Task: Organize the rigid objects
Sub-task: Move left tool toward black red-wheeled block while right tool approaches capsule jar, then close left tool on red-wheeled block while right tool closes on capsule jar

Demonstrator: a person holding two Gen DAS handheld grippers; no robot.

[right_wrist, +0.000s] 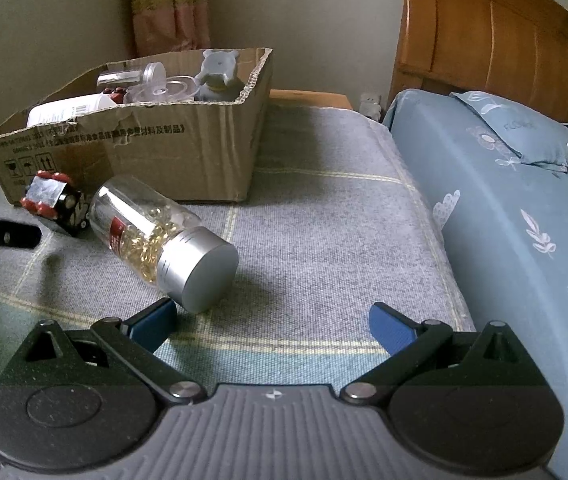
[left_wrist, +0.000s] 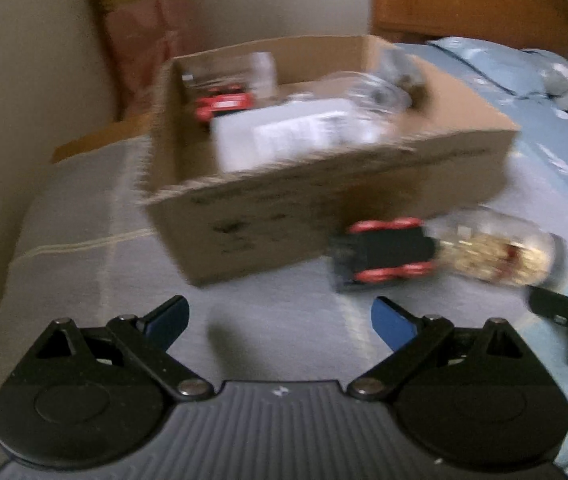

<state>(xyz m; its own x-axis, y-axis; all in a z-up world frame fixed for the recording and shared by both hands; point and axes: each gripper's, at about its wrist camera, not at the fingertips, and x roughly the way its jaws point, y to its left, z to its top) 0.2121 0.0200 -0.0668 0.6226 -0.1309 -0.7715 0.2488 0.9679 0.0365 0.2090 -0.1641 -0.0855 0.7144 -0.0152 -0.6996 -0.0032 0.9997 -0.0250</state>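
A clear plastic bottle of golden capsules with a silver cap (right_wrist: 160, 236) lies on its side on a grey checked blanket (right_wrist: 323, 220), just ahead and left of the right gripper (right_wrist: 274, 320), whose blue-padded jaws are spread wide and hold nothing. Behind the bottle sits a black toy car with red wheels (right_wrist: 54, 202), beside an open brown cardboard box (right_wrist: 188, 148) of items. The left gripper (left_wrist: 280, 320) is likewise wide apart and empty, the toy car ahead and to its right.
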